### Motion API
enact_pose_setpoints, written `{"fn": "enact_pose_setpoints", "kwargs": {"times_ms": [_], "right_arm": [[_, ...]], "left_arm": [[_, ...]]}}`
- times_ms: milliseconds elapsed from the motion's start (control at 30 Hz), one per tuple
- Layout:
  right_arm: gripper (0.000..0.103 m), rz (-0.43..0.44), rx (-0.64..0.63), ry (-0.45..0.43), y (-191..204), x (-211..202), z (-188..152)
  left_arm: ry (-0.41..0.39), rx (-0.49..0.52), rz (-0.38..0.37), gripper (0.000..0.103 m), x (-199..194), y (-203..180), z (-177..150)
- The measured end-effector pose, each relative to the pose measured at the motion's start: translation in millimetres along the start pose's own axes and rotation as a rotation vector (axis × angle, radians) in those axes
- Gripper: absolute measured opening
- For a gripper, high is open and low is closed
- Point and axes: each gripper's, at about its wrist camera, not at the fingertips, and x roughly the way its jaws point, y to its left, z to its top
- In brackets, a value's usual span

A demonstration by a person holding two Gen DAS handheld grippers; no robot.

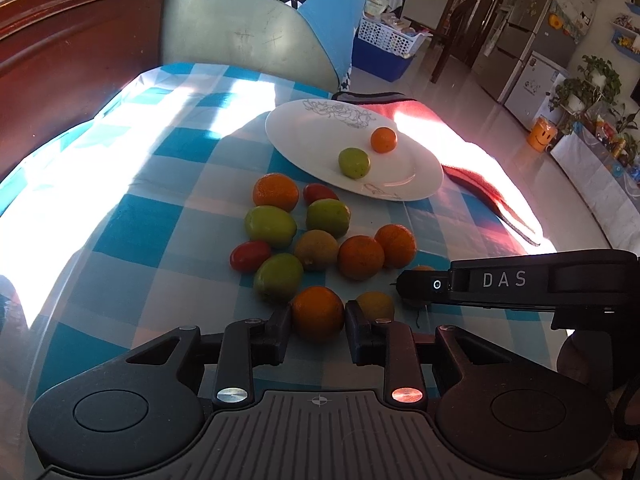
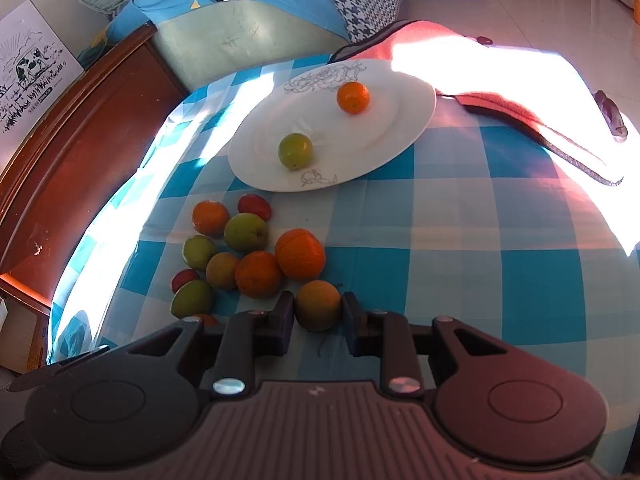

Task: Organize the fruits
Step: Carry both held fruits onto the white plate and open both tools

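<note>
While both grippers sit low over the checked cloth, each already has a fruit between its pads. Left gripper [image 1: 318, 320]: jaws closed on a bright orange [image 1: 318, 318], pads pressing its two sides at about the widest part. Right gripper [image 2: 318, 312]: jaws closed on a duller orange-yellow fruit [image 2: 318, 305], again held across the middle. Both fruits look to be resting on the counter [image 2: 480, 240], not yet lifted.

Handling, as I judge it: small round citrus, light, firm under a slightly yielding skin. The waxy peel and the curve mean the pads could slide off if they bite above or below the widest part; the hold across the middle looks sound. Squeezing harder risks bruising rather than breaking.

Outward from the grippers, taking the white plate [image 2: 408, 120] as landmark: the loose pile [image 2: 248, 252] of oranges, green fruits and two small red ones lies on the cloth on the near side of the plate, between it and the grippers. The held fruits are at the pile's nearest edge, farthest from the plate. On the plate, one green fruit [image 2: 295, 151] sits toward its near rim and one small orange [image 2: 353, 97] toward its far side, well apart, with plenty of bare plate around them. A red cloth [image 2: 500, 92] lies beyond the plate's far right edge.
</note>
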Motion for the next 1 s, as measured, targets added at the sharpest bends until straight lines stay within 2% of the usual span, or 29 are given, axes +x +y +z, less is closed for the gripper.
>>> {"fn": "enact_pose_setpoints", "kwargs": {"times_ms": [433, 600, 867, 1000], "right_arm": [[0.025, 0.0, -0.03, -0.011, 5, -12, 3], [0.025, -0.004, -0.093, -0.016, 13, -19, 8], [0.025, 0.065, -0.095, -0.03, 8, -28, 38], [0.026, 0.06, -0.128, -0.055, 6, -28, 52]], "left_arm": [[-0.056, 0.046, 0.038, 0.026, -14, -6, 14], [-0.086, 0.049, 0.048, 0.026, -20, -5, 26], [-0.117, 0.068, 0.049, 0.026, -18, -4, 55], [-0.124, 0.091, 0.043, 0.026, -12, -4, 68]]}}
